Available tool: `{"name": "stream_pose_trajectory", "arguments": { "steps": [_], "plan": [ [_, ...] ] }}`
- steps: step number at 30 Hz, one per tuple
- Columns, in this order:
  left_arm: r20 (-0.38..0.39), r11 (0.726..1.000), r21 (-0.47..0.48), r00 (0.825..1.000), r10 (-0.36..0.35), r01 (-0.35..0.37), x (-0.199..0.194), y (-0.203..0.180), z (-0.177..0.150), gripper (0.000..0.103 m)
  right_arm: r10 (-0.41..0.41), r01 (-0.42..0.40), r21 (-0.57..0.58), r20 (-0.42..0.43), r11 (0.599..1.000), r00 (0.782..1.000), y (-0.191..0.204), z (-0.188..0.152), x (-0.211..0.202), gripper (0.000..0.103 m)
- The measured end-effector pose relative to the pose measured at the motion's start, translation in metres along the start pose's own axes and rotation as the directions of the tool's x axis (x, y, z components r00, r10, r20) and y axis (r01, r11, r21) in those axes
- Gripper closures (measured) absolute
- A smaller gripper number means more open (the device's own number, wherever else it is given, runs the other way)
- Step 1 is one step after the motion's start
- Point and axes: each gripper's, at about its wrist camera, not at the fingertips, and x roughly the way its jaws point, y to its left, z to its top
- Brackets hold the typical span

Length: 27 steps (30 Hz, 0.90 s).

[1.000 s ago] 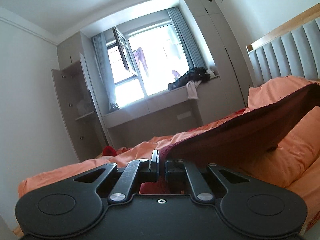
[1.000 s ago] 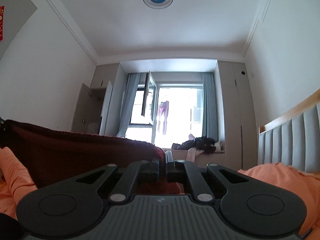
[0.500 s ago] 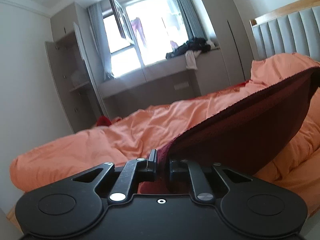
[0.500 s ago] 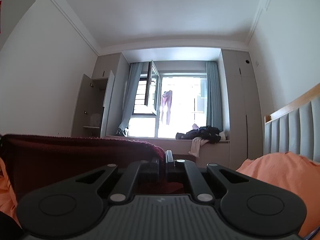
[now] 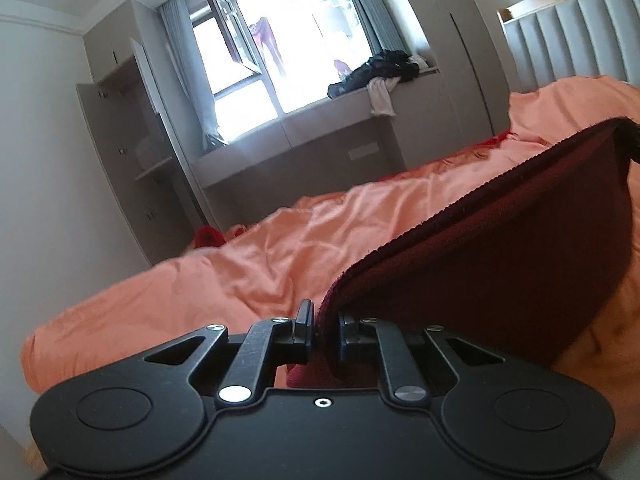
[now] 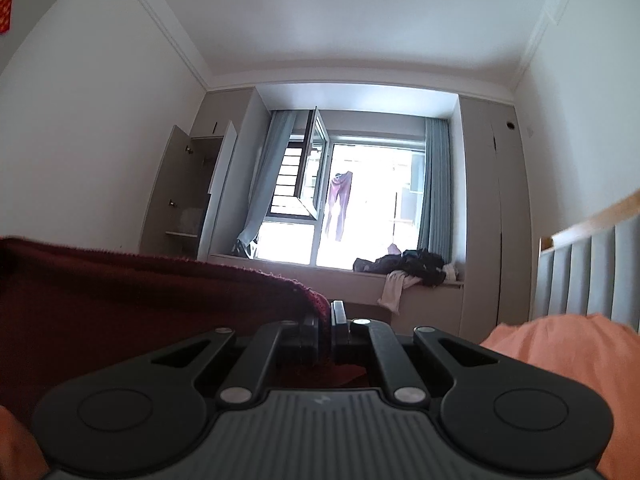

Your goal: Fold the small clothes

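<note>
A dark red knitted garment (image 5: 500,248) hangs stretched above the orange bedcover (image 5: 240,272), held up by both grippers. My left gripper (image 5: 323,316) pinches one corner of it; its jaws stand a little apart around the thick fabric edge. The cloth runs from there up to the right edge of the left wrist view. In the right wrist view the same garment (image 6: 140,300) spreads to the left, and my right gripper (image 6: 330,312) is shut tight on its other corner. The lower part of the garment is hidden behind the gripper bodies.
The orange bedcover (image 6: 560,352) lies rumpled below. A padded grey headboard (image 5: 568,36) stands at the right. Dark clothes (image 5: 384,68) are piled on the window sill ahead. An open wardrobe (image 5: 132,140) is at the left, and a small red item (image 5: 208,236) lies at the bed's far edge.
Both grippers have travelled across the bed with the garment between them. The left view has tipped down and shows more bedcover. The left jaws stand slightly wider around the cloth.
</note>
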Motion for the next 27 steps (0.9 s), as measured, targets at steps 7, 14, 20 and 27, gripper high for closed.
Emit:
{"name": "stream_pose_trajectory", "arguments": {
  "steps": [7,14,20,27],
  "plan": [
    [-0.007,0.999,-0.032,0.999,0.044,-0.044,0.092,0.007,0.051,0.088,0.014,-0.018,-0.078,-0.04,0.997,0.999,-0.002,-0.001,0.101,0.098],
    [-0.1,0.997,-0.079,0.995,-0.015,0.007,0.19,0.016,0.061,0.088,0.022,-0.045,-0.128,-0.177,0.991,0.984,0.003,-0.033,0.182,0.098],
    [-0.194,0.997,-0.052,0.979,-0.063,0.054,0.247,0.012,0.044,0.088,0.008,-0.067,-0.196,-0.286,0.978,0.958,0.017,-0.08,0.218,0.097],
    [-0.264,0.987,-0.144,0.958,-0.114,0.078,0.287,0.018,0.026,0.076,0.014,-0.084,-0.172,-0.373,0.982,0.928,0.028,-0.115,0.235,0.097]
  ]
}}
